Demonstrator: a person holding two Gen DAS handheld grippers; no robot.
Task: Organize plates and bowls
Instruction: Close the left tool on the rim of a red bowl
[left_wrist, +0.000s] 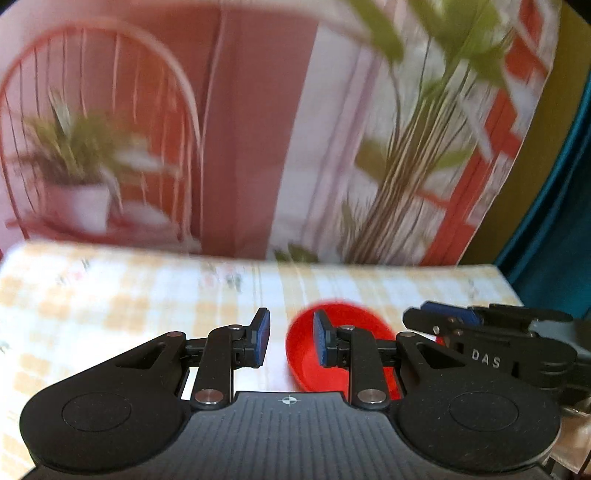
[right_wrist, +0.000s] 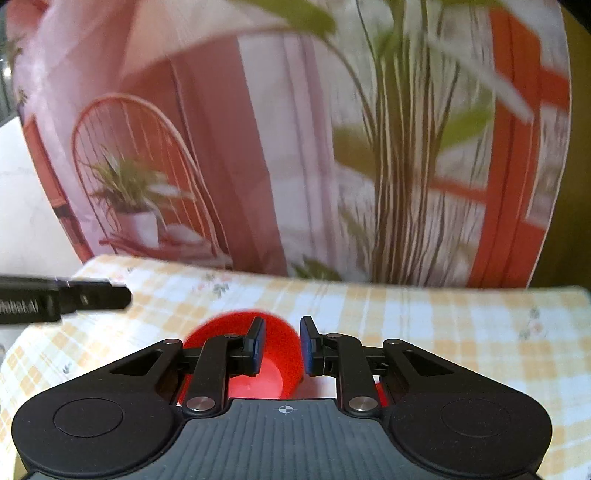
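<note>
A red bowl (left_wrist: 306, 365) stands on the checked tablecloth, blurred by motion. In the left wrist view my left gripper (left_wrist: 291, 339) hovers over the bowl's left rim. Its jaws are a narrow gap apart and the blue pads (left_wrist: 262, 338) press on nothing. In the right wrist view the same red bowl (right_wrist: 273, 354) lies under my right gripper (right_wrist: 282, 347). The left pad is over the bowl's inside and the right pad by its right rim, with a small gap and no grip showing. The right gripper (left_wrist: 436, 314) also shows just right of the bowl, and the left gripper (right_wrist: 122, 295) at the far left.
The table (left_wrist: 110, 295) carries a yellow-and-white checked cloth (right_wrist: 443, 325). A printed backdrop (left_wrist: 240, 129) with plants and a chair stands along the table's far edge. A teal curtain (left_wrist: 565, 240) hangs past the right corner.
</note>
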